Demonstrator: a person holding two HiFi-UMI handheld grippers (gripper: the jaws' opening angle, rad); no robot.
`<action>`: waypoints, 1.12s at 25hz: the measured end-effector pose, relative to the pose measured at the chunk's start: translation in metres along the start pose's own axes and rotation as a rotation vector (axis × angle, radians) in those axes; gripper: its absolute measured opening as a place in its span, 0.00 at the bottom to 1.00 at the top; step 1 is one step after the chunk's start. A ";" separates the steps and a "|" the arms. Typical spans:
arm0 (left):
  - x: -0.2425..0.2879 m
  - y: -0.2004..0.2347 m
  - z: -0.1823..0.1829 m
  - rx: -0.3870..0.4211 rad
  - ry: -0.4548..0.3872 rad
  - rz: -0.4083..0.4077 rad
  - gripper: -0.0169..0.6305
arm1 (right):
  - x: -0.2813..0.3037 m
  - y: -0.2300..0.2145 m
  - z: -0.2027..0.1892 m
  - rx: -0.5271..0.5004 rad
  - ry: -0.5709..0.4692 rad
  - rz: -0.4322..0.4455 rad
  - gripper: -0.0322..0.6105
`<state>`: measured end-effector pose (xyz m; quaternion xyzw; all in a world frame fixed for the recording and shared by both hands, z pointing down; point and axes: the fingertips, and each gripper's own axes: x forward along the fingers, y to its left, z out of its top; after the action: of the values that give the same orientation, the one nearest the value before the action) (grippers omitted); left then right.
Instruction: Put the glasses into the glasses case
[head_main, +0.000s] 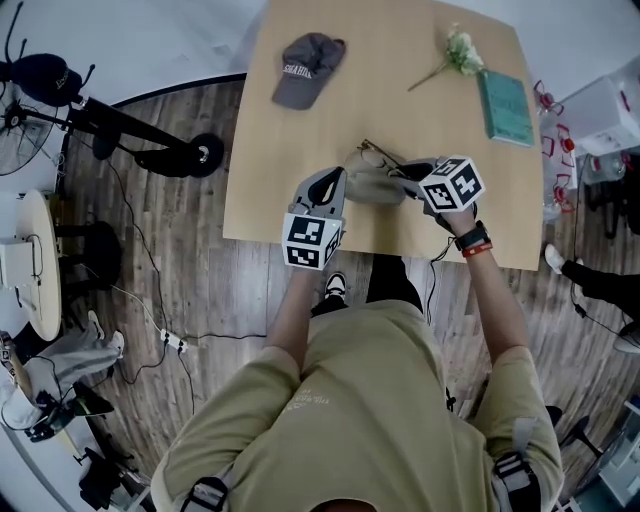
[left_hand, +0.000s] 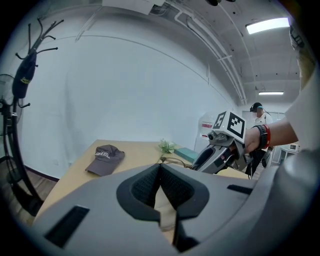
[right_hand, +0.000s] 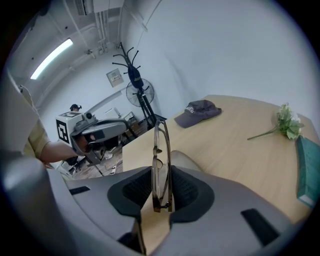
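Note:
Thin-framed folded glasses (right_hand: 161, 160) stand on edge between the pads of my right gripper (right_hand: 161, 196), which is shut on them. In the head view the glasses (head_main: 378, 153) stick out over the beige glasses case (head_main: 372, 186), which lies near the front edge of the wooden table (head_main: 300, 130). My right gripper (head_main: 402, 178) is at the case's right end and points steeply down. At the case's left end, my left gripper (head_main: 338, 182) has its jaws (left_hand: 161, 172) closed on a strip of the beige case (left_hand: 166, 210). The case's inside is hidden.
A grey cap (head_main: 306, 68) lies at the table's far left. A flower sprig (head_main: 455, 52) and a teal book (head_main: 505, 105) lie at the far right. A fan stand (head_main: 120, 125) is on the floor to the left, and bins and another person's leg (head_main: 595, 280) to the right.

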<state>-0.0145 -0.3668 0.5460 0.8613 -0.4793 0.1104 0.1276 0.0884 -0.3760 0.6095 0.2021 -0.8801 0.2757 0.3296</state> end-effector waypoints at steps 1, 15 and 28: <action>0.001 0.001 0.000 0.000 0.002 0.004 0.06 | 0.002 -0.001 -0.001 -0.014 0.024 0.021 0.23; 0.010 0.016 -0.019 -0.035 0.047 0.058 0.06 | 0.053 -0.014 -0.038 -0.093 0.306 0.235 0.23; 0.006 0.023 -0.040 -0.077 0.080 0.074 0.06 | 0.088 -0.015 -0.075 -0.117 0.517 0.321 0.23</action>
<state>-0.0337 -0.3695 0.5885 0.8324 -0.5091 0.1305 0.1757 0.0699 -0.3565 0.7235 -0.0359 -0.8023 0.3152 0.5057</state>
